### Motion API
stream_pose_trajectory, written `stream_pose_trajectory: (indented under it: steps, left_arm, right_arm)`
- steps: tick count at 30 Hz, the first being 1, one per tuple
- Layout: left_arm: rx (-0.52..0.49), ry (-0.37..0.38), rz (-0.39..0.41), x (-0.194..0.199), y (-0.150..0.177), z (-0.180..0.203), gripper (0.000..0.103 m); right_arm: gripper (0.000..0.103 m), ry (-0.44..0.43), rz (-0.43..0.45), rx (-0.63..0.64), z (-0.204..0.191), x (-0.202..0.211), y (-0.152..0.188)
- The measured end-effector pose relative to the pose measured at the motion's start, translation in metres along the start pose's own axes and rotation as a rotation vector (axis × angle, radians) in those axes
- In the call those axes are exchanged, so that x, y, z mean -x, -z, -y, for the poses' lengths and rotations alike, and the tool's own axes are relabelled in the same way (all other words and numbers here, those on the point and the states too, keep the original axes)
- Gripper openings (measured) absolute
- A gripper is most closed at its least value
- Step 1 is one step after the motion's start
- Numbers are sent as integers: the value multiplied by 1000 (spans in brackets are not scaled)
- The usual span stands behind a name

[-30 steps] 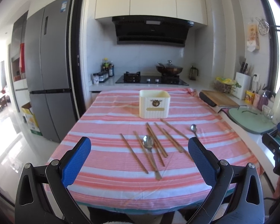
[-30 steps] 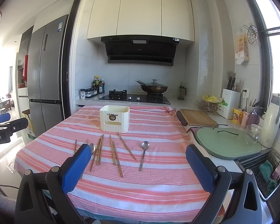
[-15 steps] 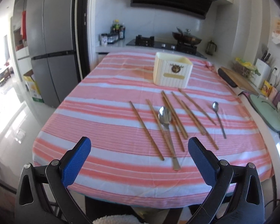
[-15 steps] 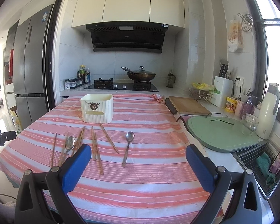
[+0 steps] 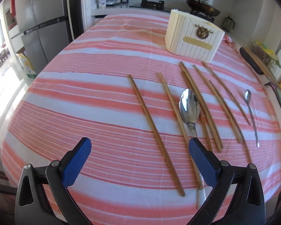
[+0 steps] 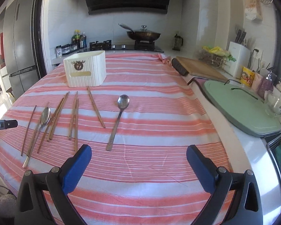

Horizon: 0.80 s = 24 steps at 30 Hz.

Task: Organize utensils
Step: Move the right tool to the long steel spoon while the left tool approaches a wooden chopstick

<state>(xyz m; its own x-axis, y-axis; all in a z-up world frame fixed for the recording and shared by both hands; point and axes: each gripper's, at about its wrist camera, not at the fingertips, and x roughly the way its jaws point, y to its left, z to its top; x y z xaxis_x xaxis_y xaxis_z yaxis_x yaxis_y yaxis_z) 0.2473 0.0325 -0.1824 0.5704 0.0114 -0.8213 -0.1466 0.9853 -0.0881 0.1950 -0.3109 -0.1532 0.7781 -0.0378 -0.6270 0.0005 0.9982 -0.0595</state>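
Wooden chopsticks (image 5: 155, 129) and two metal spoons (image 6: 119, 116) lie scattered on the striped tablecloth (image 6: 149, 168), near a cream utensil holder (image 6: 86, 71) standing farther back. The left gripper (image 5: 139, 148) and right gripper (image 6: 138, 153) hover spread wide, grasping nothing.

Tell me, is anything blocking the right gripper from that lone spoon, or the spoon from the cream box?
Nothing visible does. The open right gripper faces bare striped cloth up to the spoon. Between the spoon and the box lies one chopstick flat on the cloth, easily passed by lifting the spoon over it.
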Motion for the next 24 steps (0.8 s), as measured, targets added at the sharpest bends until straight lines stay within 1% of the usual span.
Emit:
stream_pose_trajectory:
  steps: [3, 8, 9, 10, 12, 13, 14, 15, 17, 19, 21, 22, 23, 24]
  left_arm:
    - [3, -29, -33, -21, -5, 2, 103]
    - [-11, -87, -81, -44, 0, 5, 103]
    - [-25, -95, -81, -46, 0, 6, 103]
    - [-39, -98, -63, -44, 1, 7, 103]
    - [-62, -100, -64, -43, 1, 7, 103]
    - [-68, -94, -68, -43, 1, 6, 103]
    - [-72, -85, -71, -44, 0, 6, 103]
    - [-75, -76, -75, -45, -1, 5, 103]
    - [-91, -67, -81, -45, -2, 3, 103]
    - [-113, -58, -100, -45, -3, 1, 103]
    - [-134, -39, -132, -47, -5, -1, 103]
    - [-143, -35, -143, -47, -6, -3, 103]
    - [-152, -32, -147, -48, -8, -5, 103]
    - [-161, -26, -149, -49, -9, -7, 103]
  right_arm:
    - [103, -25, -53, -8, 2, -22, -5]
    - [103, -56, -94, -10, 5, -49, -18]
    - [103, -66, -104, -10, 5, -56, -21]
    - [103, -78, -112, -11, 5, -62, -25]
    - [102, -115, -133, -18, 3, -76, -31]
    - [98, -134, -149, -16, 1, -84, -35]
    - [88, -149, -162, -8, -2, -91, -38]
    - [82, -157, -177, 6, -7, -99, -40]
    - [58, -159, -230, 40, -16, -119, -42]
    - [45, -176, -285, 58, -24, -135, -40]
    - [36, -195, -313, 88, -32, -142, -35]
    - [32, -176, -298, 124, -37, -141, -33]
    - [21, -157, -287, 153, -40, -141, -32]
    - [17, -145, -283, 160, -41, -141, -32]
